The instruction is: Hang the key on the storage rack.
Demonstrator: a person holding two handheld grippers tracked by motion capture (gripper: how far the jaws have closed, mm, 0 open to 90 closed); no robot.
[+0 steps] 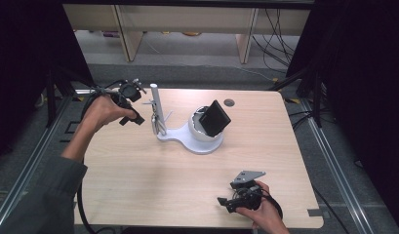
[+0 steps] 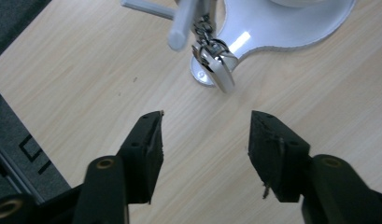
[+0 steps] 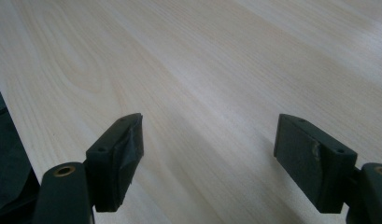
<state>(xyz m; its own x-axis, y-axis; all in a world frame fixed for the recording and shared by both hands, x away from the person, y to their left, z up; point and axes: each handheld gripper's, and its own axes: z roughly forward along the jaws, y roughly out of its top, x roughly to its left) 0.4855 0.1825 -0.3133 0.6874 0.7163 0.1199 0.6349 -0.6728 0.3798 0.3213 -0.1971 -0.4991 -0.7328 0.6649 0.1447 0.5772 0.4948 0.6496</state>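
A black flat box (image 1: 215, 118) leans tilted in a round white cup (image 1: 194, 127), to the right of the left gripper (image 1: 133, 118) and well beyond the right gripper (image 1: 225, 204). A grey cable grommet (image 1: 229, 102) is set into the pale wooden table (image 1: 138, 180) just behind the box. Past the table's far edge stand light wooden furniture legs (image 1: 131, 44), and black cables (image 1: 280, 44) trail over the grey floor. A metal rail (image 1: 333, 156) runs along the floor, right of the right gripper.
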